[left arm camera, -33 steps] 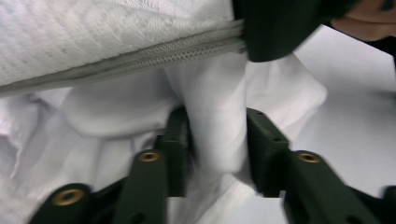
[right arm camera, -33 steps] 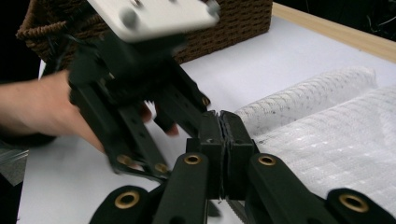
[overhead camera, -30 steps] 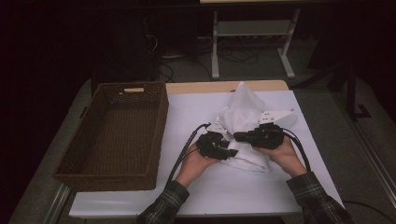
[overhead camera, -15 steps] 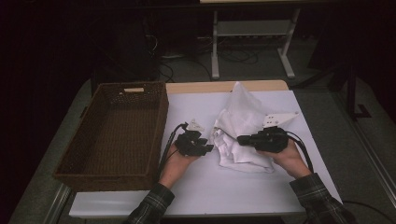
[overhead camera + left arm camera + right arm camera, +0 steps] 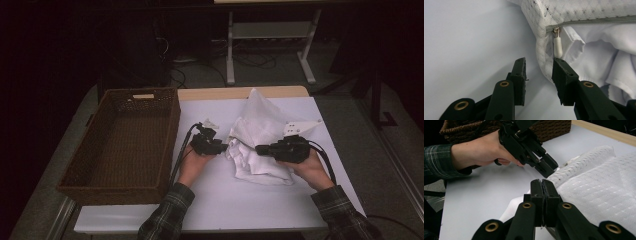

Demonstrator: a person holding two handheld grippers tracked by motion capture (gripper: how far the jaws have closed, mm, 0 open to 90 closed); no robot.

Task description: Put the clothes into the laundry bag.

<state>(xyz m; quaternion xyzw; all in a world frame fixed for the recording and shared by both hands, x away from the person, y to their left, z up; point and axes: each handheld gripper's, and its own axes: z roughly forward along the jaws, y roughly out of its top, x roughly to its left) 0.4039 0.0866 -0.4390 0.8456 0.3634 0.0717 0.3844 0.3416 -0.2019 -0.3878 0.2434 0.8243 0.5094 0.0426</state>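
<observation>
1. Right gripper (image 5: 541, 185) pressed together at near edge of white mesh bag (image 5: 260, 142); pinching fabric or not, cannot tell
2. Left gripper (image 5: 538, 67) spread just short of zipper pull (image 5: 557, 46); zip closed, pull ungrasped
3. Bag mid-table, wicker basket (image 5: 120, 140) empty
4. Versus earlier: left gripper shifted away from bag's left edge
</observation>
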